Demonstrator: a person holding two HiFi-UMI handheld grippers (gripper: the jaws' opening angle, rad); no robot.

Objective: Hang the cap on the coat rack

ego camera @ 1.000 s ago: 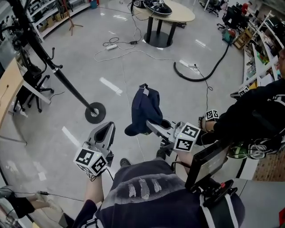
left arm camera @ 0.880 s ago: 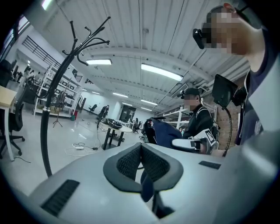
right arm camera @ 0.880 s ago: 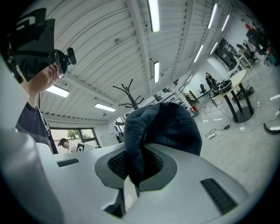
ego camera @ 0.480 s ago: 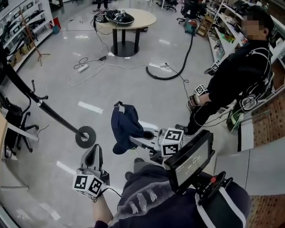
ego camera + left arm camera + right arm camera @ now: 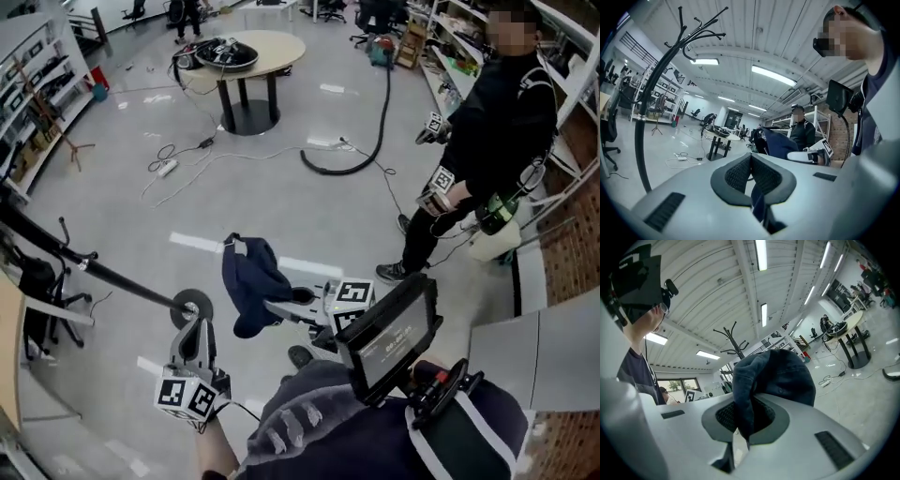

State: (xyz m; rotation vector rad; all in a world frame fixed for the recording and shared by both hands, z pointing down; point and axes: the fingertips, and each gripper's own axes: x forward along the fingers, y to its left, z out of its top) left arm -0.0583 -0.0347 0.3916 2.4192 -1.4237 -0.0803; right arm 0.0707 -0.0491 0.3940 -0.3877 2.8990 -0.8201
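The coat rack (image 5: pixel 112 275) now sits nearer to you. Your right hand-held gripper (image 5: pixel 274 304) stays clamped on the cap (image 5: pixel 246 277), your left hand-held gripper (image 5: pixel 191 325) is closed and empty — the hanging itself remains.

The cap (image 5: pixel 251 281) sits in the right gripper (image 5: pixel 279 306), just right of the coat rack (image 5: pixel 190 306) base. The left gripper (image 5: pixel 194 336) is just before that base. A round table (image 5: pixel 246 45) stands toward the floor's far edge (a hose (image 5: pixel 361 155) lies right of it). A person (image 5: pixel 487 131) stands at the right.
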